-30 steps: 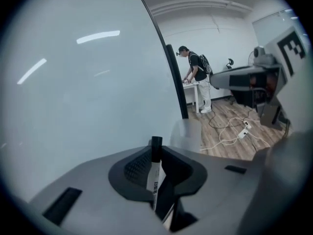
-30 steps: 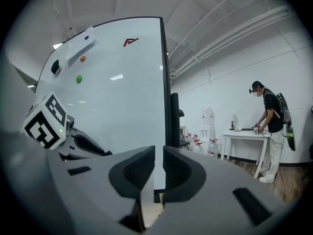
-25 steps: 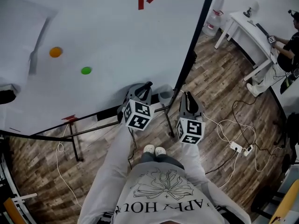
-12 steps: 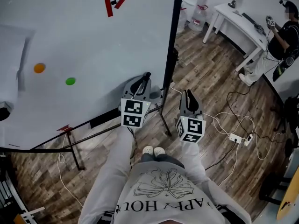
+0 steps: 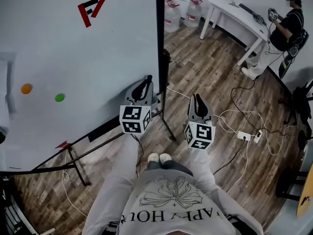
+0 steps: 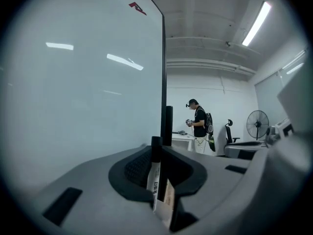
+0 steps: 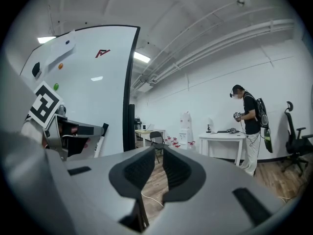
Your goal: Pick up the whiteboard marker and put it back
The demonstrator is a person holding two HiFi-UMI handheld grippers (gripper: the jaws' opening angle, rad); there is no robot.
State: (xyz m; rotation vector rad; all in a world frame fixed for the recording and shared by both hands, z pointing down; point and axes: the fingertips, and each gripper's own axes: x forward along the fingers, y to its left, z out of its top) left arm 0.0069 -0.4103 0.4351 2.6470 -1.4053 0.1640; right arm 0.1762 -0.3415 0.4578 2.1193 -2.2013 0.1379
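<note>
Shift since a second ago: the whiteboard point(image 5: 73, 58) now sits further left in the head view, more of the wood floor point(image 5: 210, 77) shows, and the left gripper's marker cube has rolled round to face squarely up.

- Left gripper point(image 5: 144, 84): held out level beside the board's dark right edge. Jaws pinching the whiteboard marker point(image 6: 154, 177), which stands near upright between the pads, black cap on top, white printed barrel below. The dark tip at its front in the head view is probably that cap.
- Right gripper point(image 5: 197, 99): well apart from the board, over the floor. Jaws a narrow gap apart, nothing between them.
- Board face: orange magnet point(image 5: 26, 88), green magnet point(image 5: 59, 97), red logo point(image 5: 92, 8).
- Far side: white counter point(image 5: 234, 11), a second person point(image 5: 283, 18) standing at it, water jugs point(image 5: 191, 12).
- Floor: power strip point(image 5: 244, 135) with trailing cables.
</note>
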